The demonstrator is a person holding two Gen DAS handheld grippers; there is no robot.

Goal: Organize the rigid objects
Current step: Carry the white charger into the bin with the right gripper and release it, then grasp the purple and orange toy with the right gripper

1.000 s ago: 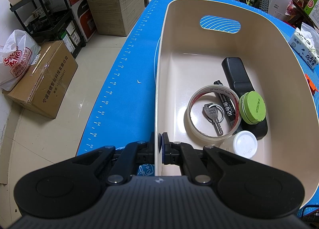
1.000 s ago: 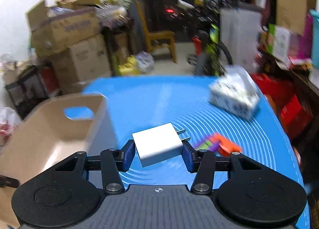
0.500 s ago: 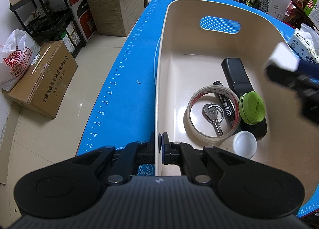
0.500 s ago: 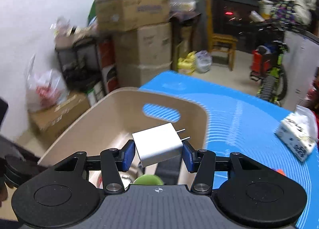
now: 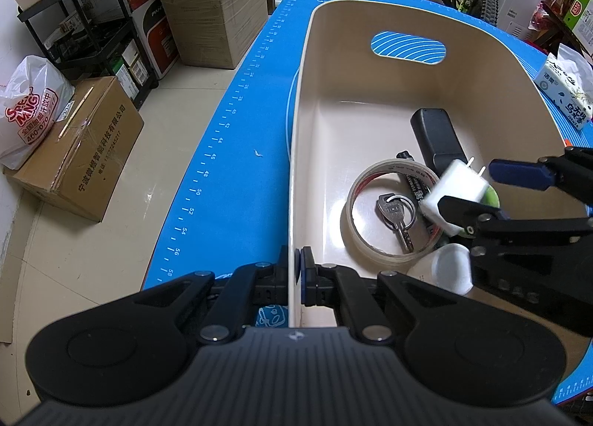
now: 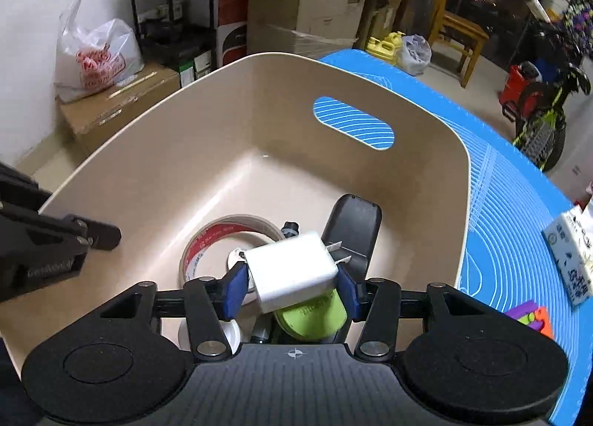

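A beige bin [image 5: 307,55] stands on the blue mat [image 5: 229,166]. My left gripper [image 5: 294,266] is shut on the bin's near wall, one finger on each side of it. Inside the bin lie a tape roll [image 5: 355,203], a key [image 5: 394,214], a black remote [image 5: 435,133], a green lid [image 6: 313,314] and a white cap [image 5: 450,272]. My right gripper [image 6: 292,287] hangs over these, pointing down into the bin. Its jaws are opening, and a white plug charger [image 6: 292,272] sits tilted and loose between them, clear of the far finger [image 5: 519,174].
A tissue pack [image 6: 570,259] and coloured blocks [image 6: 530,316] lie on the mat right of the bin. Cardboard boxes [image 5: 81,151], a plastic bag and a black shelf stand on the floor to the left. A bicycle is at the back right.
My right gripper carried the charger from over the mat to over the bin and down inside it. Its jaws have widened and the charger has tilted. The left gripper has not moved.
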